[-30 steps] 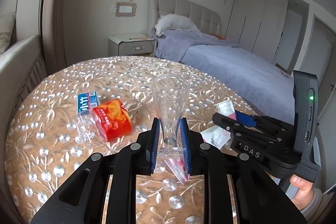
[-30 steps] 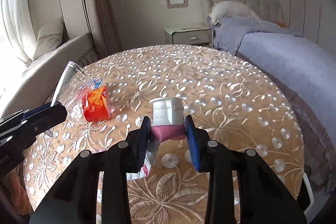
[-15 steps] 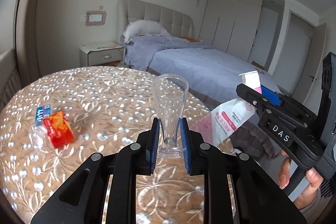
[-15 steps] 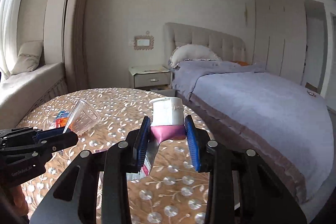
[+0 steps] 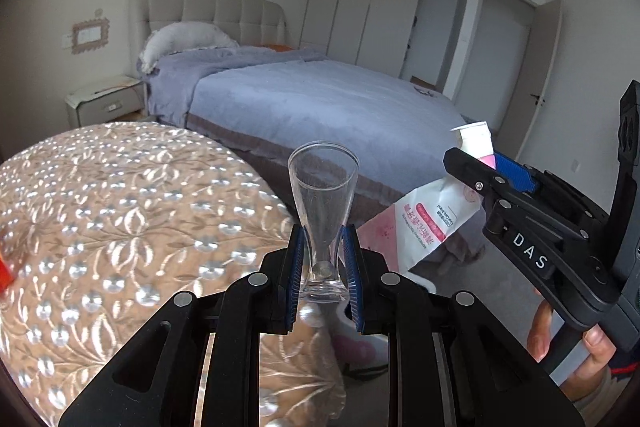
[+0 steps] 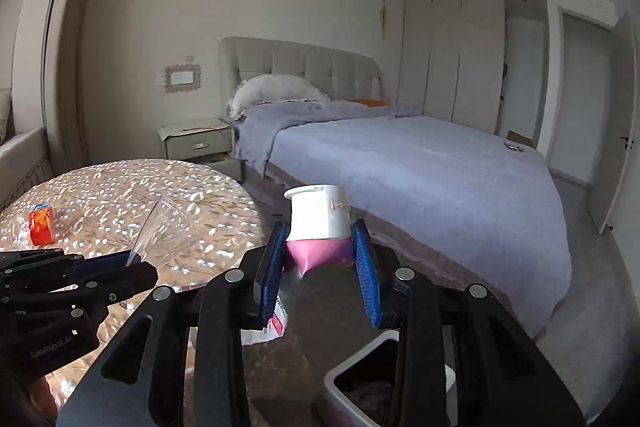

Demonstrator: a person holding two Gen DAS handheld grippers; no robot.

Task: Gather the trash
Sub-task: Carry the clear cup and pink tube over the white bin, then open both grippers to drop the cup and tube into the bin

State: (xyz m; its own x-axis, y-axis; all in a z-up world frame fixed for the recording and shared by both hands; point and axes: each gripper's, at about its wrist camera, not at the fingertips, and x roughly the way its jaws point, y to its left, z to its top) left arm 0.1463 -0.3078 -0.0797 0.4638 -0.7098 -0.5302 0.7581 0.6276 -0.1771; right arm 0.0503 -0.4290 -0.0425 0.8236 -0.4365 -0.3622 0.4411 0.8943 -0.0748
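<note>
My left gripper (image 5: 323, 255) is shut on a clear plastic cup (image 5: 323, 195), held upright past the round table's right edge. My right gripper (image 6: 319, 249) is shut on a pink and white tube (image 6: 318, 227) with a white cap. The tube (image 5: 424, 223) hangs from the right gripper (image 5: 486, 169) in the left wrist view. The cup (image 6: 164, 231) and left gripper (image 6: 132, 265) show at the left of the right wrist view. A white bin (image 6: 360, 367) with dark contents sits on the floor under the right gripper.
A round table (image 5: 120, 211) with a gold embroidered cloth is at the left. An orange packet (image 6: 40, 227) lies on it. A bed (image 6: 420, 163) with a lilac cover stands ahead. A nightstand (image 6: 196, 139) is by the bed.
Both grippers have swung right, away from the table, carrying the cup and the tube. The orange packet has slid to the left edge of view. The floor bin has come into view.
</note>
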